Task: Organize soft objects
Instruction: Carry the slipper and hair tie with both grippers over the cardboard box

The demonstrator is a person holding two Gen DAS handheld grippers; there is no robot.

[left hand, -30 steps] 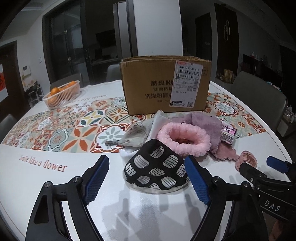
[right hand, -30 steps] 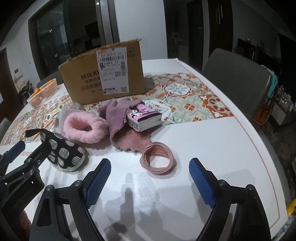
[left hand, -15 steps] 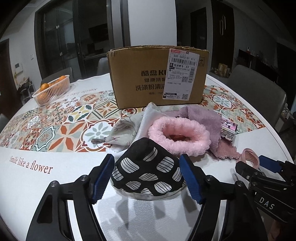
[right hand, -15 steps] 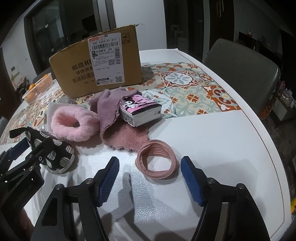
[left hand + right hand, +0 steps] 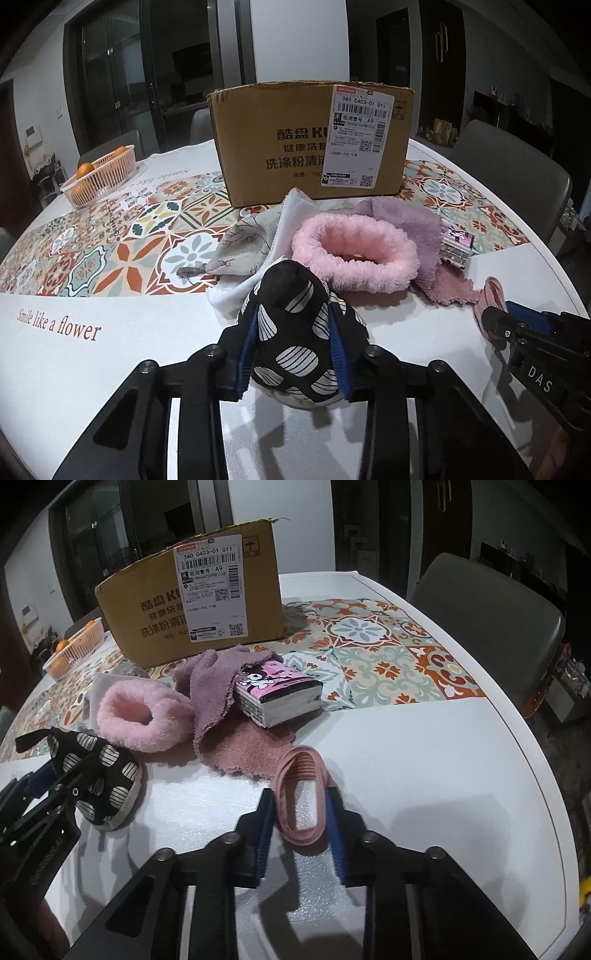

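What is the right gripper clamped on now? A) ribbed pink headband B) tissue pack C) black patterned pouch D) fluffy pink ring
A: in the right wrist view the right gripper has both blue pads pressed against the ribbed pink headband, squeezing it into a narrow oval, while the black patterned pouch sits pinched in the left gripper.
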